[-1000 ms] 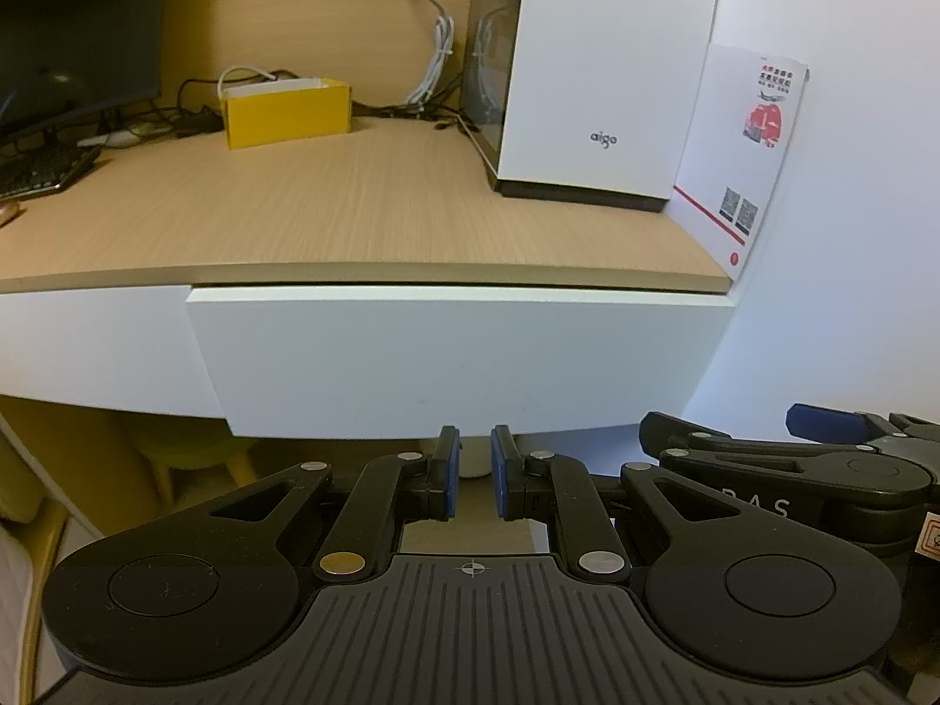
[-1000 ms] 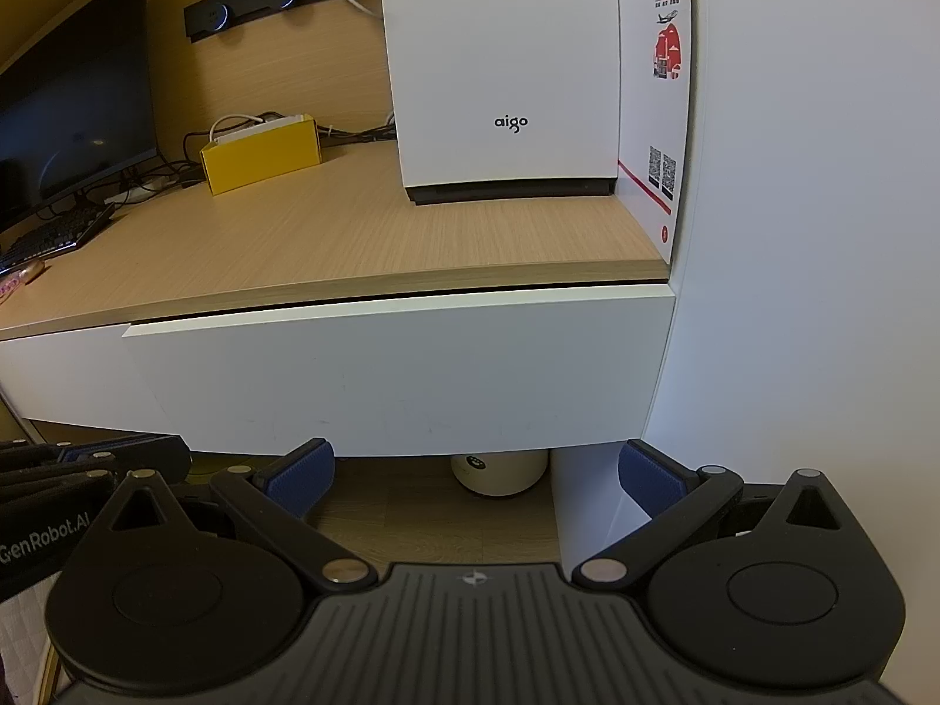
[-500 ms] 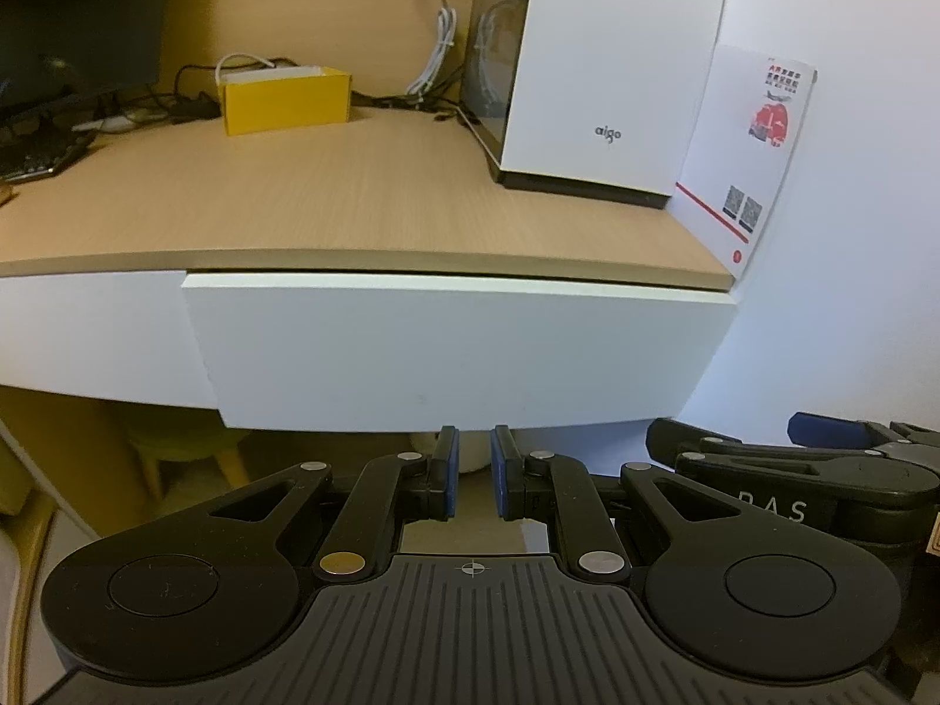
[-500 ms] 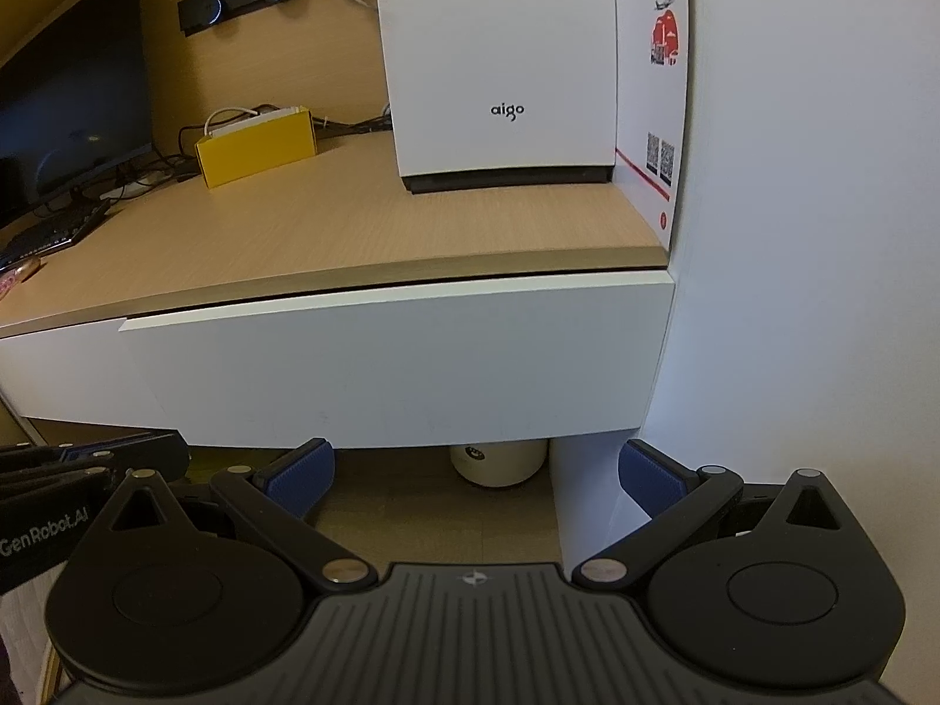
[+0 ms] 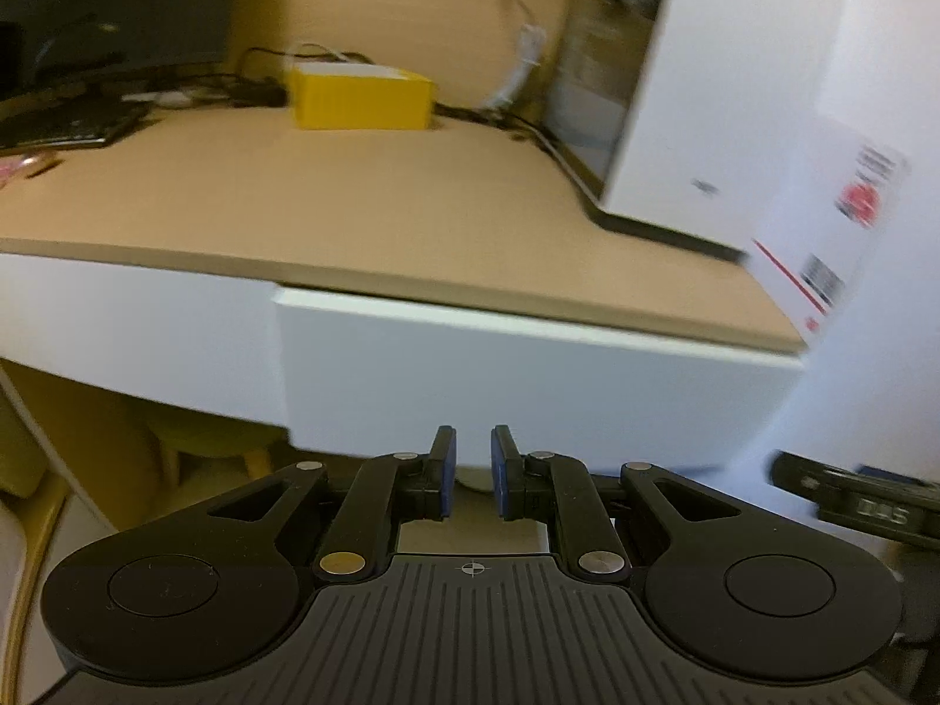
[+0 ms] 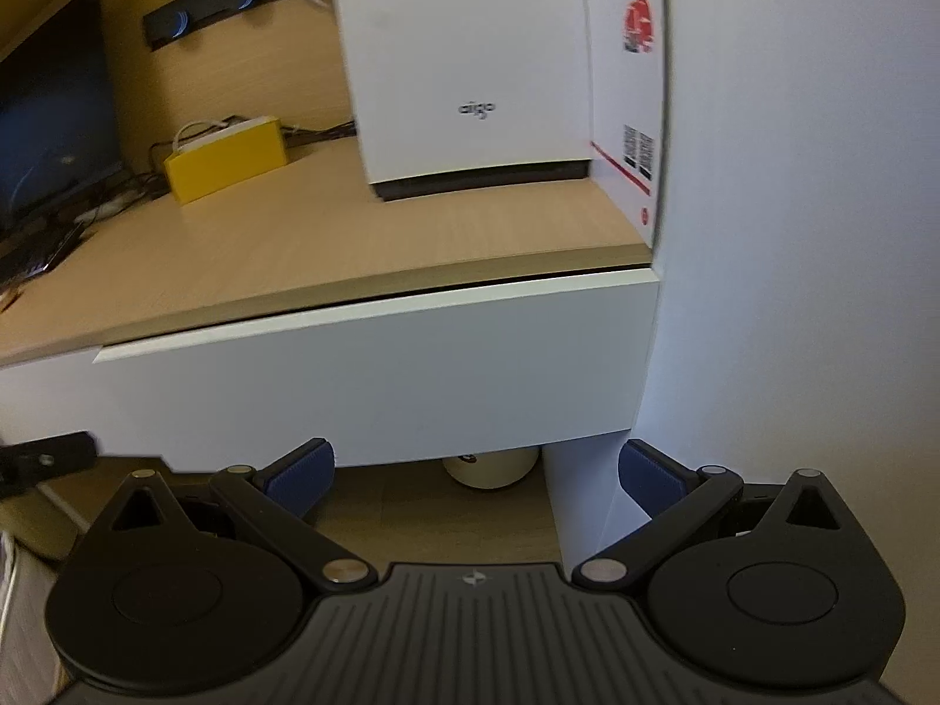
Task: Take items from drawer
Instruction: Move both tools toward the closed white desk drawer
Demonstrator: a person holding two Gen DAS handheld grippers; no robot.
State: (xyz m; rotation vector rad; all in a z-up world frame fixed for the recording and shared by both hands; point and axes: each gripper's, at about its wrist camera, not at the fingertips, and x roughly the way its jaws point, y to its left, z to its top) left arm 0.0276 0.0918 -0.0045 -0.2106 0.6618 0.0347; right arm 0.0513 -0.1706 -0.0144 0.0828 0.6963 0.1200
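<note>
Left gripper (image 5: pixel 471 470), blue pads nearly together, empty; right gripper (image 6: pixel 476 470), spread wide, empty; both below the white drawer (image 6: pixel 376 376) front, slightly ajar under the wooden desktop (image 6: pixel 329 235); yellow box (image 5: pixel 361 97) behind; only the right view reads "aigo" on the white case (image 6: pixel 470 59).

The drawer (image 6: pixel 376 388) hides its contents — only the front shows; the left view is motion-blurred, the leaflet (image 5: pixel 834 235) print unreadable.

One white drawer (image 6: pixel 376 388) sits under one bench (image 6: pixel 329 235) carrying one yellow box (image 6: pixel 226 158), one white tower case (image 6: pixel 464 59), and seemingly one monitor (image 6: pixel 53 117).
</note>
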